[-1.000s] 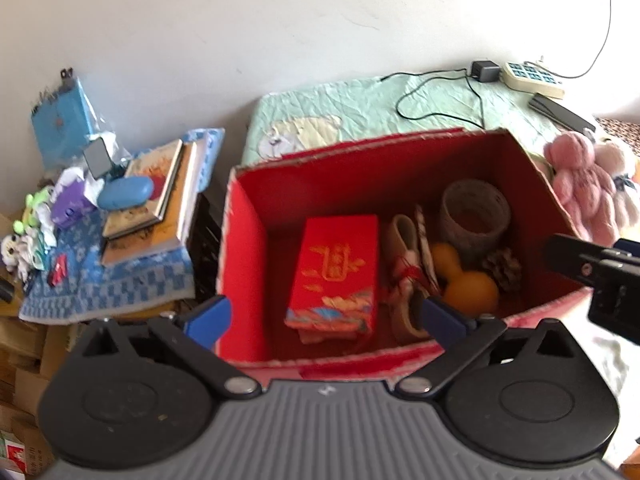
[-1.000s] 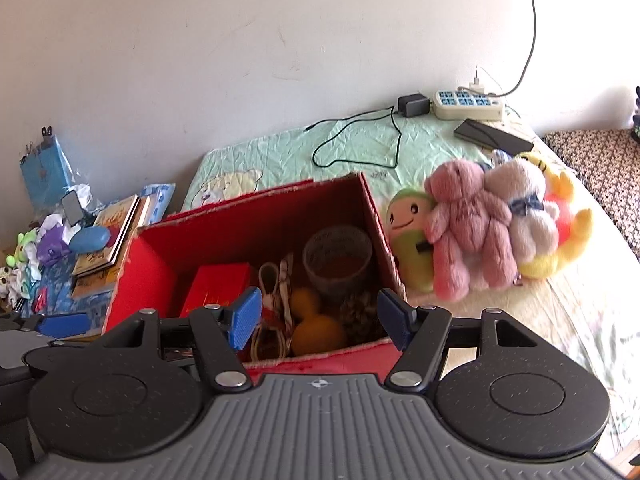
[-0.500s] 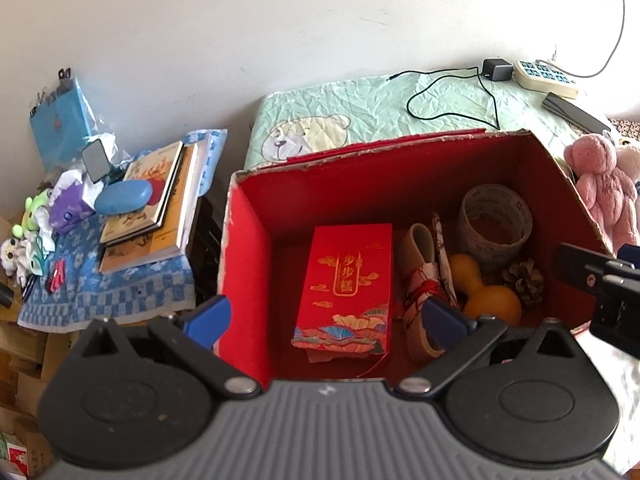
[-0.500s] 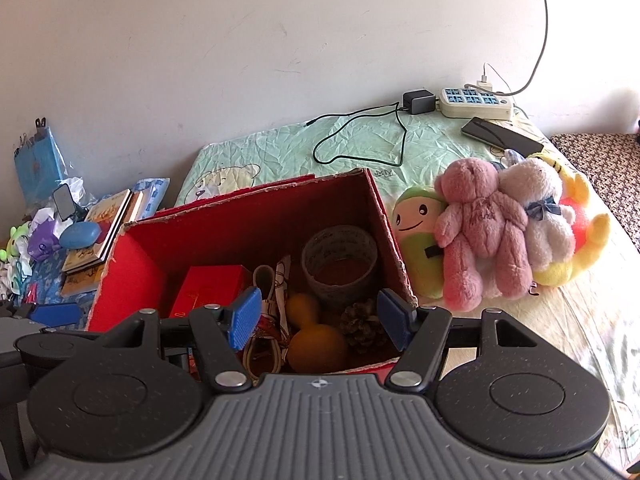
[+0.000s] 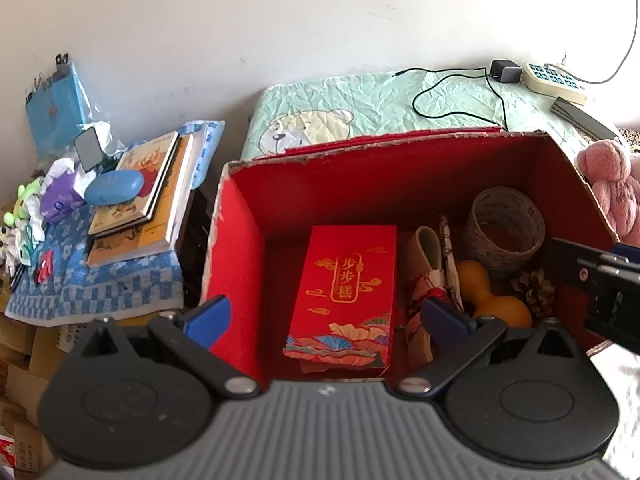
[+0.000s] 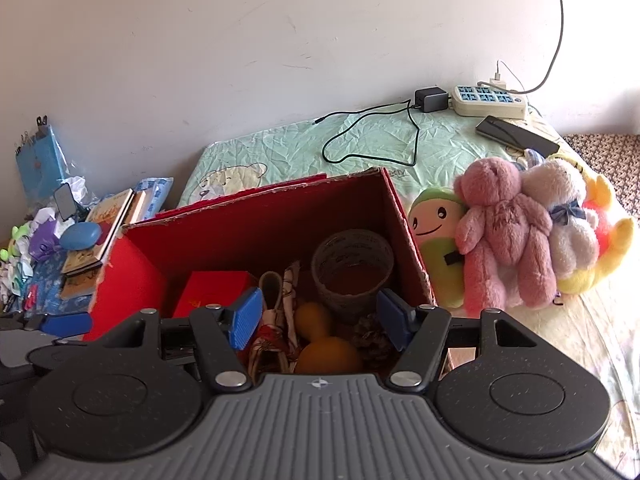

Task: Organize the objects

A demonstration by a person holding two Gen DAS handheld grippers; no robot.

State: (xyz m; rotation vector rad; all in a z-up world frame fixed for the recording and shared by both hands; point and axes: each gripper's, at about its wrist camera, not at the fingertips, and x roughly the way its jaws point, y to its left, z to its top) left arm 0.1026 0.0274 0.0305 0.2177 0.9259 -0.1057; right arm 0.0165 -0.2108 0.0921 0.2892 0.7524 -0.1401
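Partly hidden gourd (image 6: 326,354), pinecone (image 6: 372,338) behind right gripper (image 6: 320,322) fingers

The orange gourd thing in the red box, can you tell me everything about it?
The orange gourd is smooth and bright orange, shaped like a small ball joined to a bigger one, with no stalk in view. It lies on its side on the floor of the red box, near the front right, small end pointing toward the back. The pine cone sits right beside it, the woven cup stands just behind, and the patterned cloth bundle lies to its left. Neither gripper touches it.
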